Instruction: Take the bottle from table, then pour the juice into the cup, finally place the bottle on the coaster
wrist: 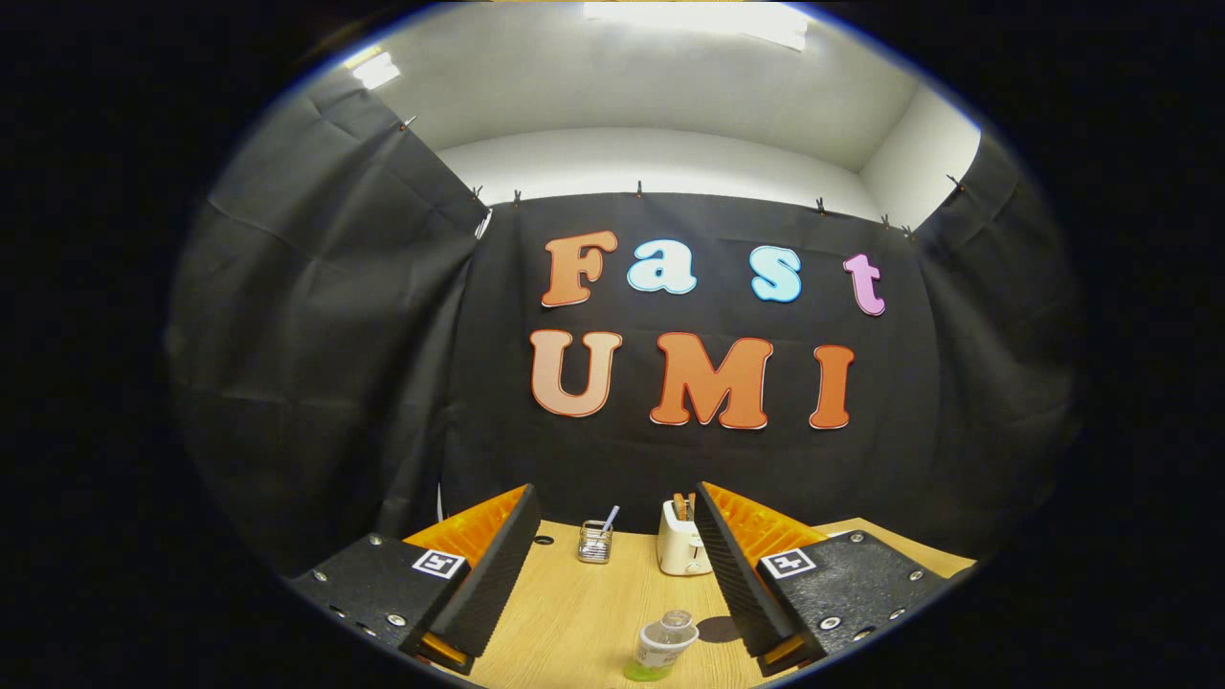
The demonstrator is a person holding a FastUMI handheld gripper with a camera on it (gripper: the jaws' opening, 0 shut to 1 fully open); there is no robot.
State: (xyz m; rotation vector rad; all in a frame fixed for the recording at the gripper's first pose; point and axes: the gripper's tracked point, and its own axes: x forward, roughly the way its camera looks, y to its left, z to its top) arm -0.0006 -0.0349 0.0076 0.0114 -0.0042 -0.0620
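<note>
The claw [612,574] is hanging above the wooden desk [574,612] with its two fingers [498,565] spread wide apart, holding nothing. The small clear bottle [662,646] with green juice is standing on the desk between the fingers, closer to the right one, and no finger is touching it. Beyond the fingers, by the far edge of the desk, a white toaster [681,545] is sitting, and a little wire holder [594,542] is standing near it.
</note>
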